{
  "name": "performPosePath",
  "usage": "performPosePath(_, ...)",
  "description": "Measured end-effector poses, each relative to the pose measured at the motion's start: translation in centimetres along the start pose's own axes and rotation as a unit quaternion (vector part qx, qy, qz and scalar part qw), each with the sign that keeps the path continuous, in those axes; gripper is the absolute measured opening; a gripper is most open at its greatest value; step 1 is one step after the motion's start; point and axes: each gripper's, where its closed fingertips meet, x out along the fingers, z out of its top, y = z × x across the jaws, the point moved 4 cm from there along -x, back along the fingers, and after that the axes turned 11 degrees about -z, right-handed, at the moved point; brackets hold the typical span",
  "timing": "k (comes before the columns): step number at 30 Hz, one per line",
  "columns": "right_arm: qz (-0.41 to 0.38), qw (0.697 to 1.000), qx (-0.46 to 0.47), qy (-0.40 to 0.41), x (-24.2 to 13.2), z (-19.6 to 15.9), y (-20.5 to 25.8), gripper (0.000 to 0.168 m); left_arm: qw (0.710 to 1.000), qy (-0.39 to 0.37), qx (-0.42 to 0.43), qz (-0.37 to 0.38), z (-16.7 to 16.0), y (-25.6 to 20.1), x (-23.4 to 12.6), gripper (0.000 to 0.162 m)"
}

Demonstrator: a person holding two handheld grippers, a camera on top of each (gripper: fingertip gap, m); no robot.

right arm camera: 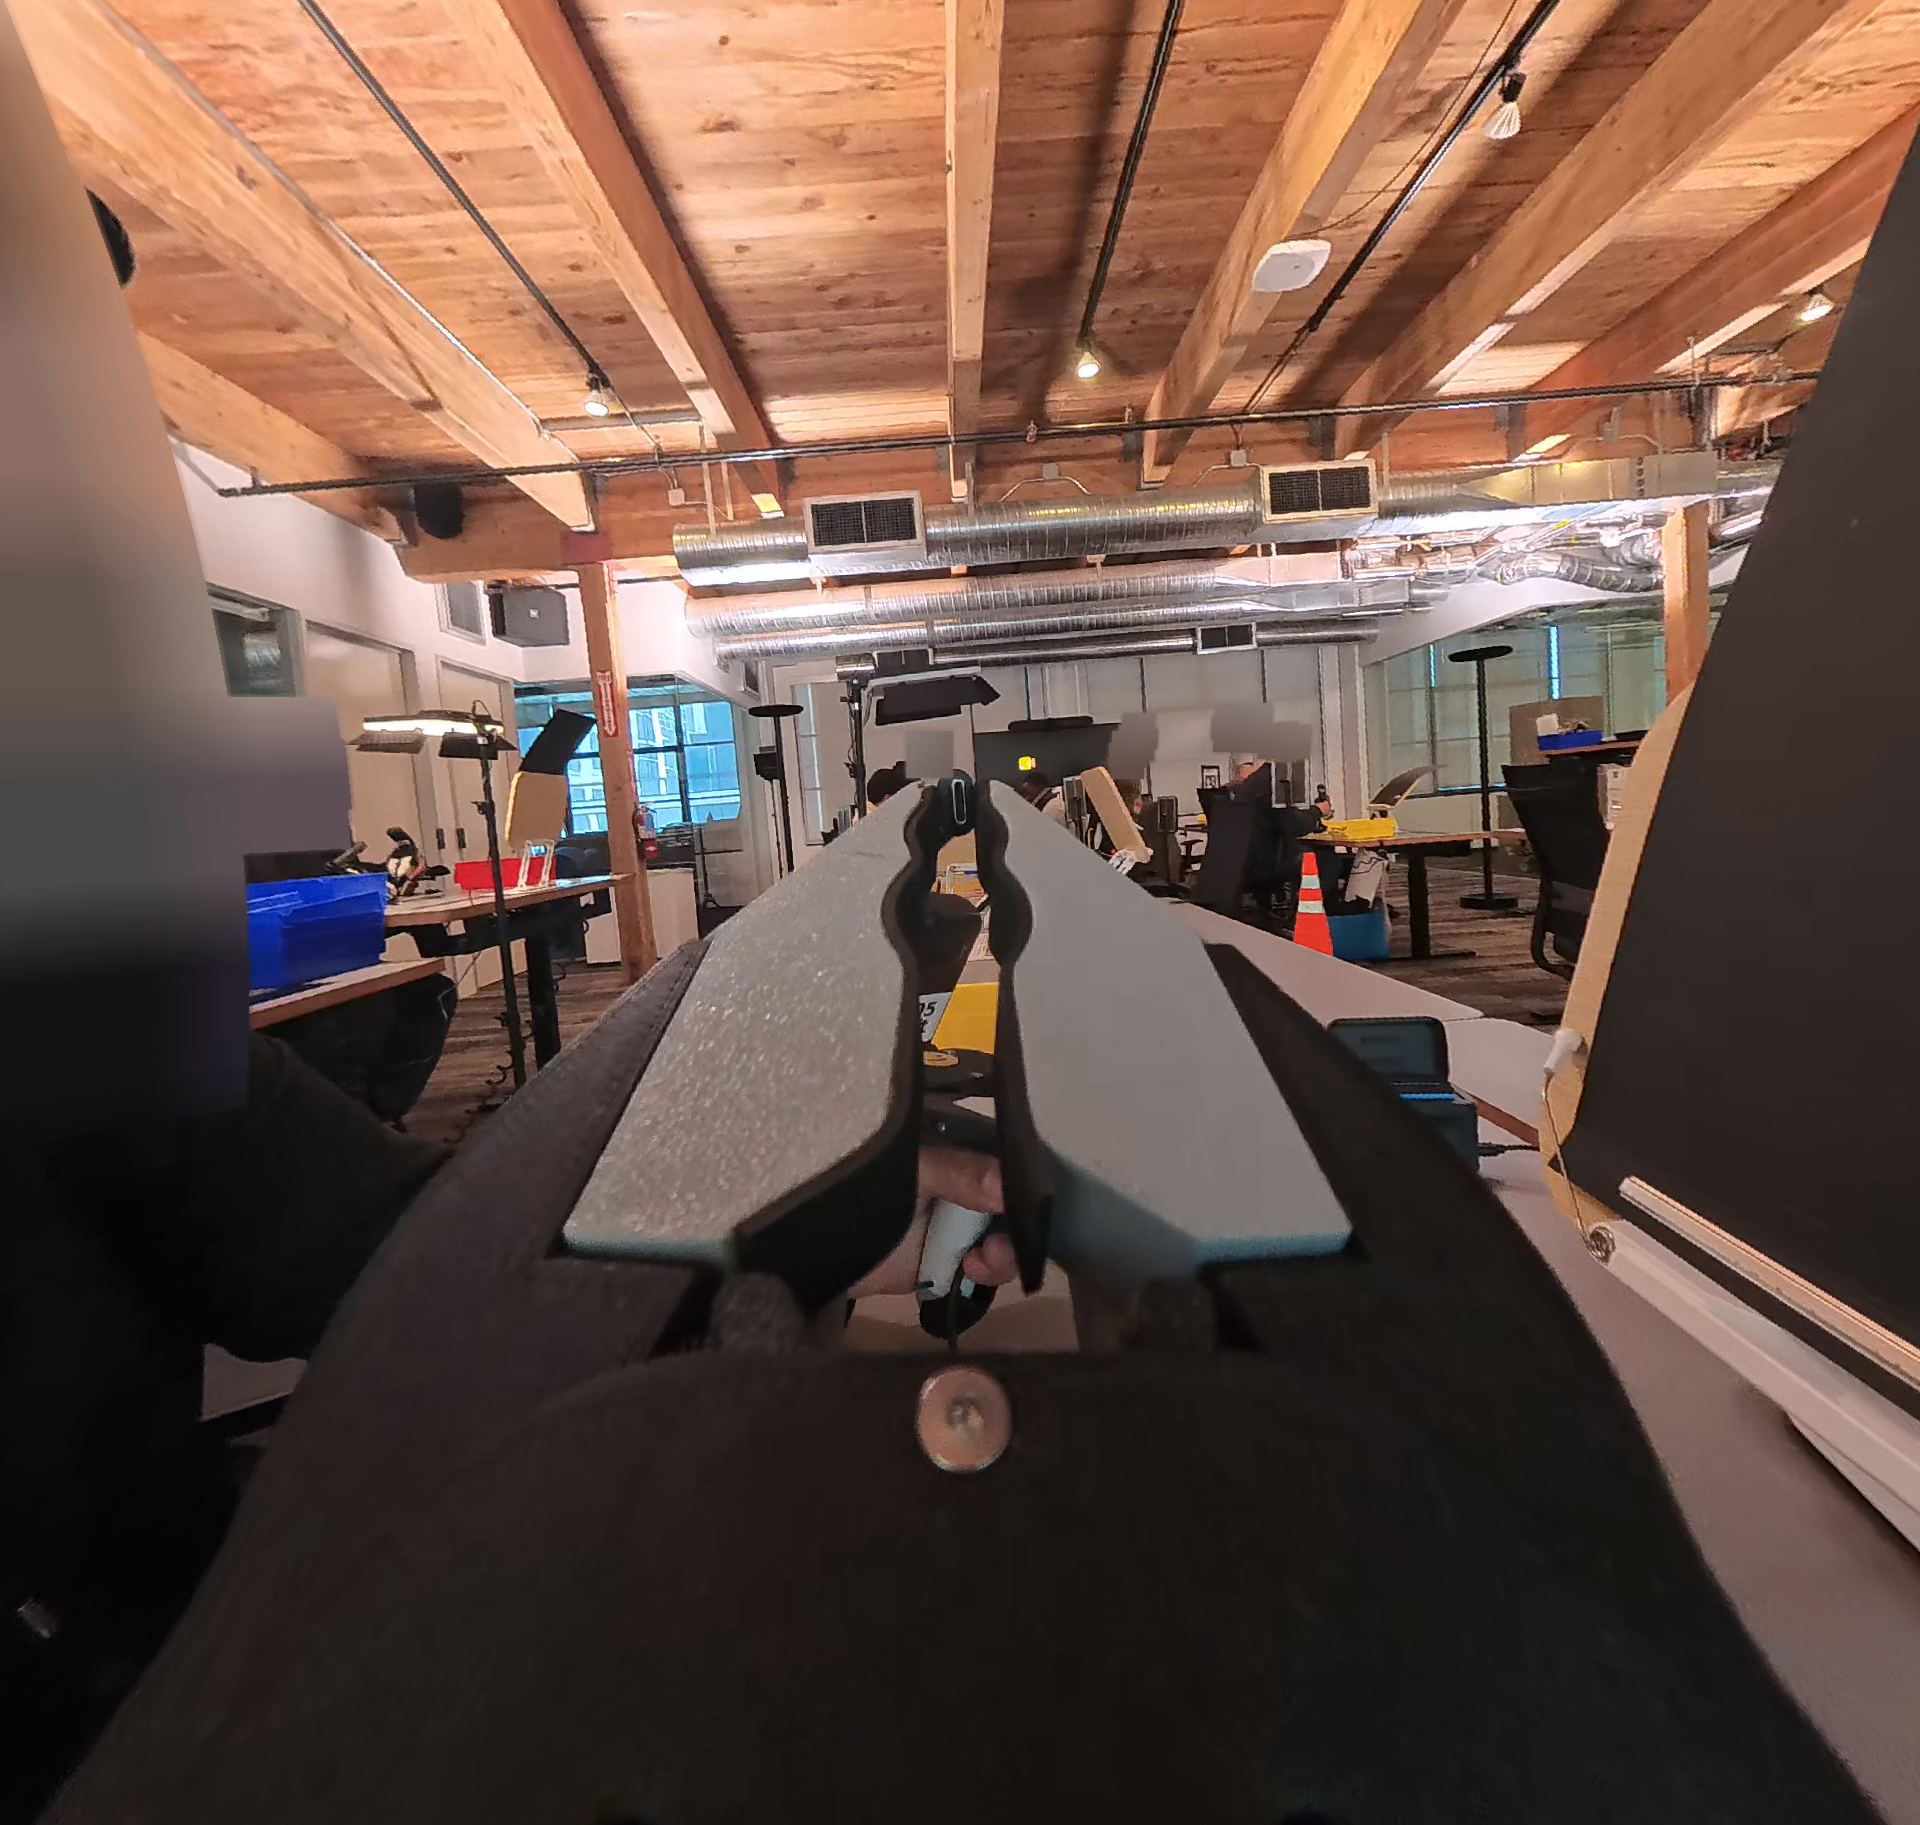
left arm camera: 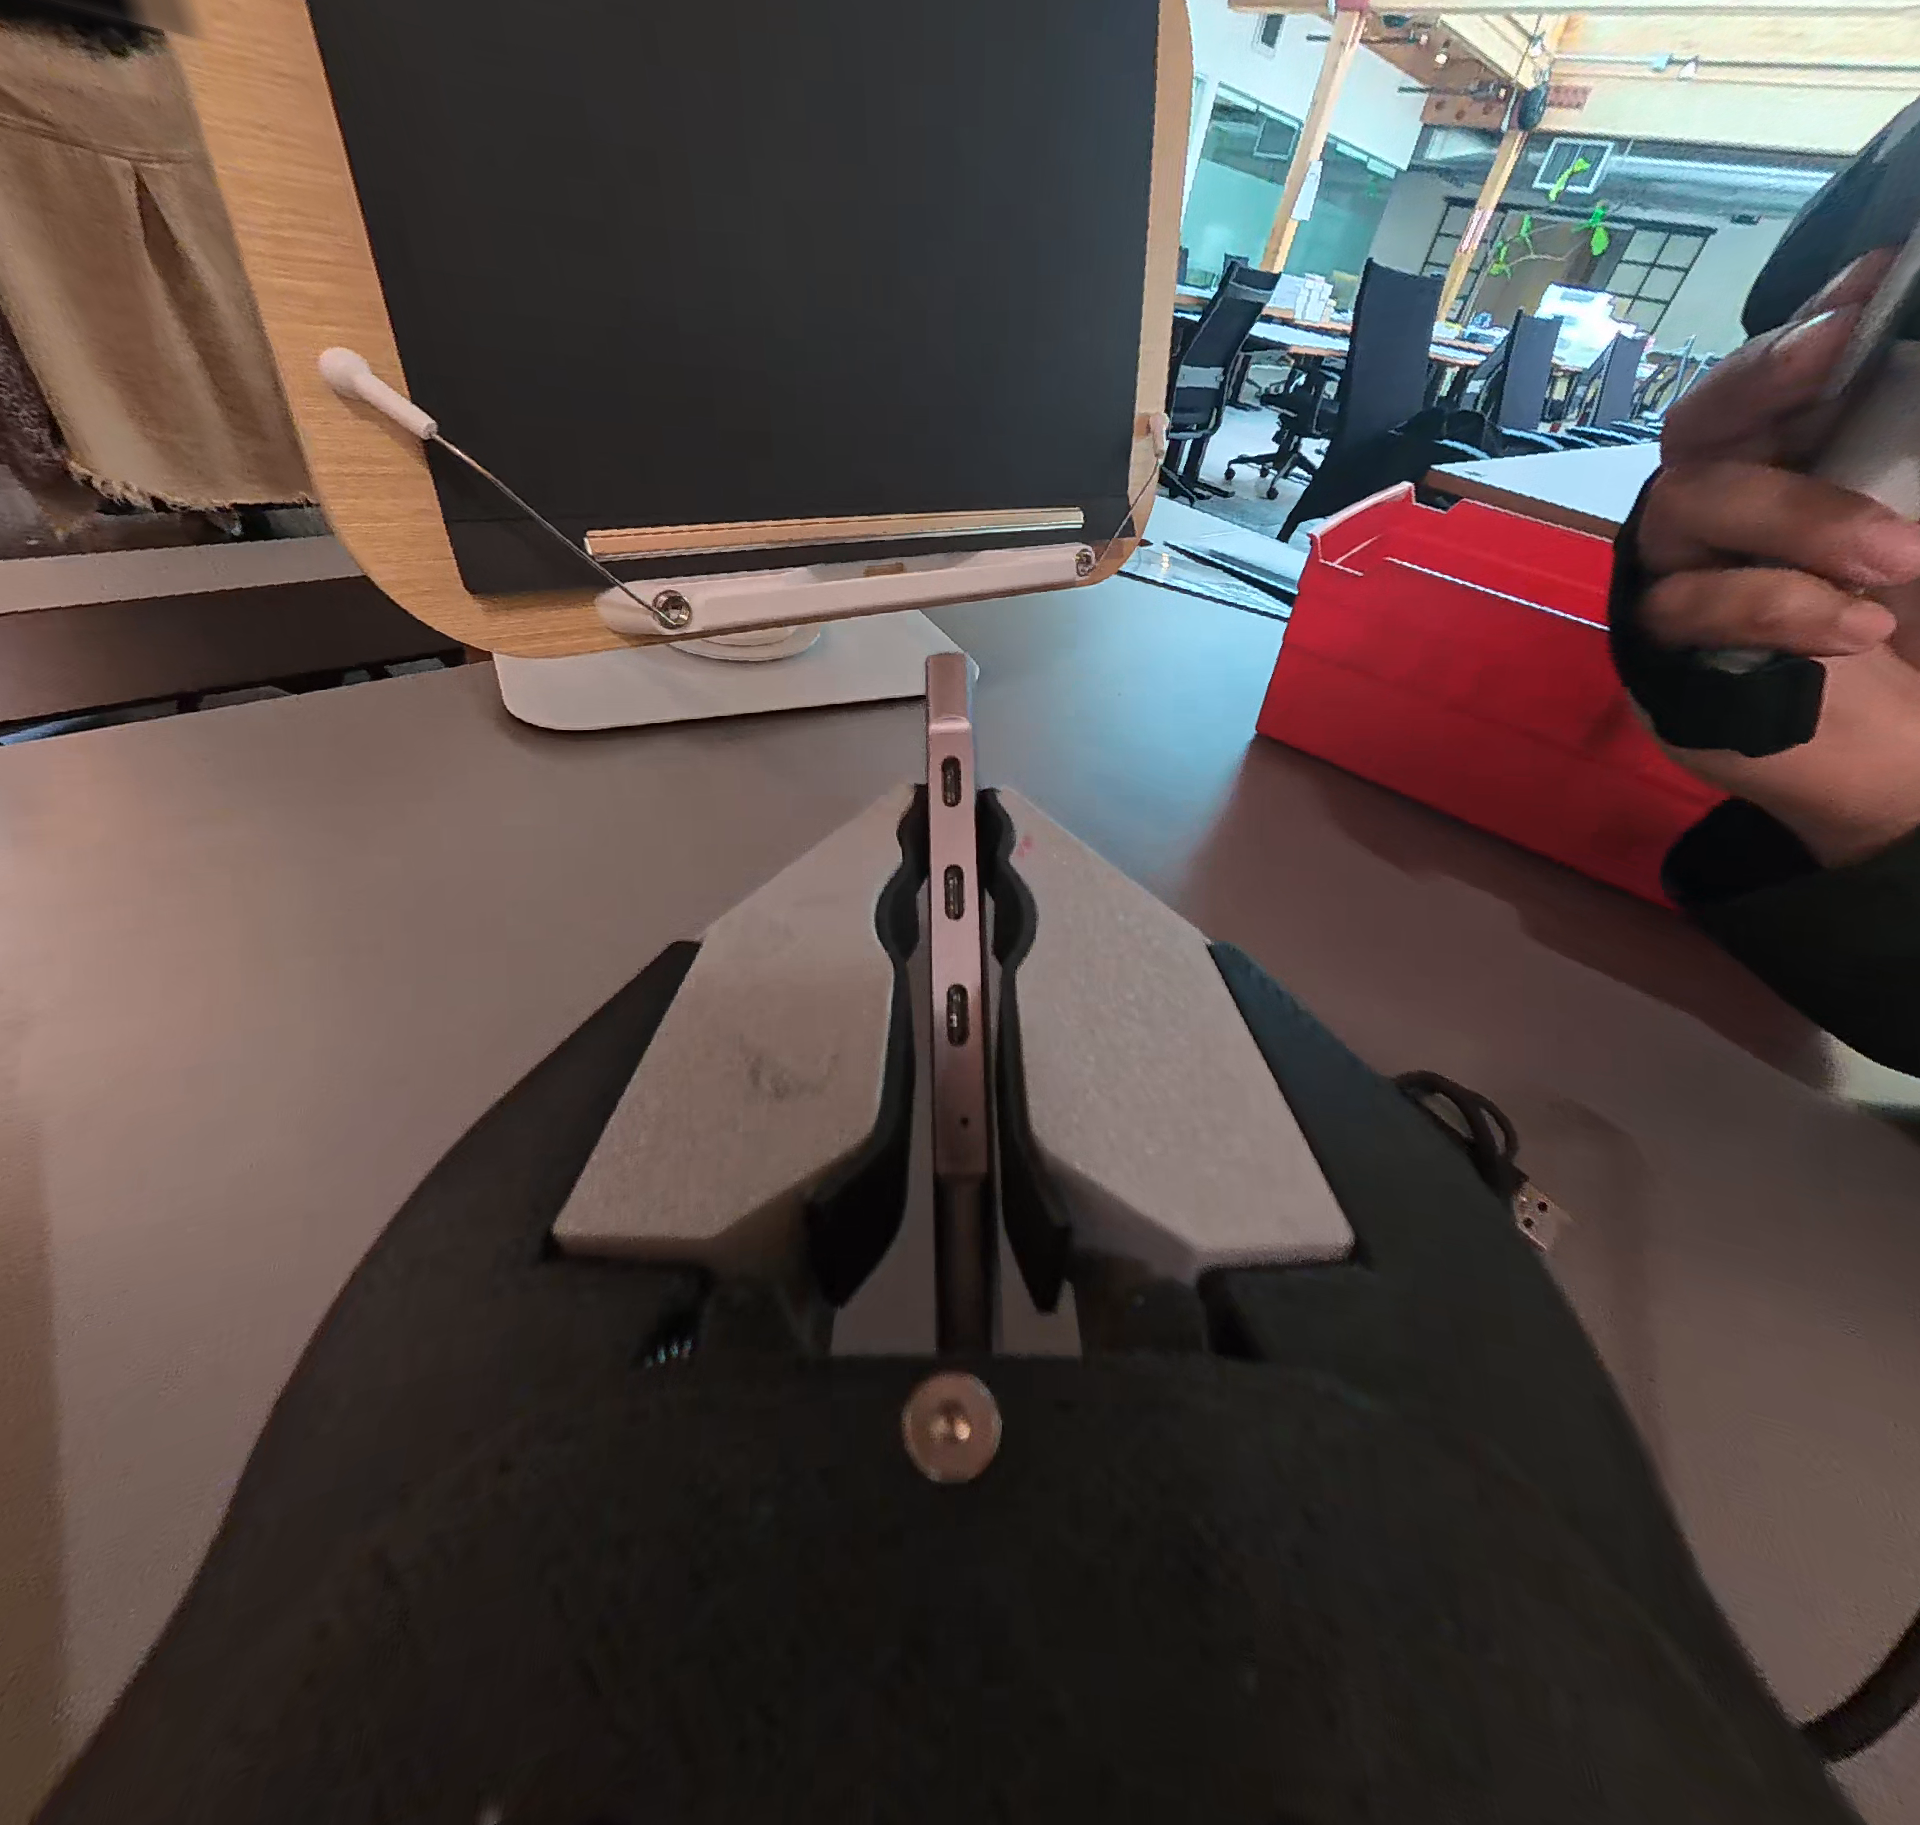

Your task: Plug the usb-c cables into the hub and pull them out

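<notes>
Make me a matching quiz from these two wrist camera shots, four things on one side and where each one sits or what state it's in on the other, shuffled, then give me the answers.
Things
1. slim grey metal hub
2. red plastic bin
3. dark USB-C plug
4. black braided cable with a silver plug

Places or states
A. lying loose on the grey table, right of the left gripper
B. pinched at the tips of the right gripper
C. clamped on edge in the left gripper, three ports empty
D. standing on the table at the right, behind a gloved hand

Pairs: 1-C, 2-D, 3-B, 4-A
</notes>
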Motion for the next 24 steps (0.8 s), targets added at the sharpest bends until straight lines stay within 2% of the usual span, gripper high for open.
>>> performPosePath(10, 0.008, 1.0, -0.015, 0.019, 0.3, -0.3, 0.4, 0.003, 1.0, -0.005, 0.003, 0.007, 0.3, 0.1, -0.2, 0.006)
performPosePath(15, 0.012, 0.999, -0.035, 0.026, 0.7, -0.6, 1.4, 0.003, 0.997, 0.004, 0.053, 0.054, 0.6, 0.8, -0.7, 0.007)
performPosePath(18, -0.019, 0.998, -0.037, 0.048, 1.5, -1.2, 1.7, 0.003, 0.992, 0.015, 0.093, 0.081, 0.7, 1.1, -0.9, 0.007)
performPosePath(21, -0.056, 0.995, -0.054, 0.055, 2.2, 0.5, 2.1, 0.003, 0.988, 0.021, 0.117, 0.096, 0.8, 1.4, -1.1, 0.007)
performPosePath(24, -0.094, 0.991, -0.088, 0.046, 2.8, 4.9, 2.8, 0.003, 0.985, 0.021, 0.126, 0.119, 0.9, 1.9, -1.6, 0.007)
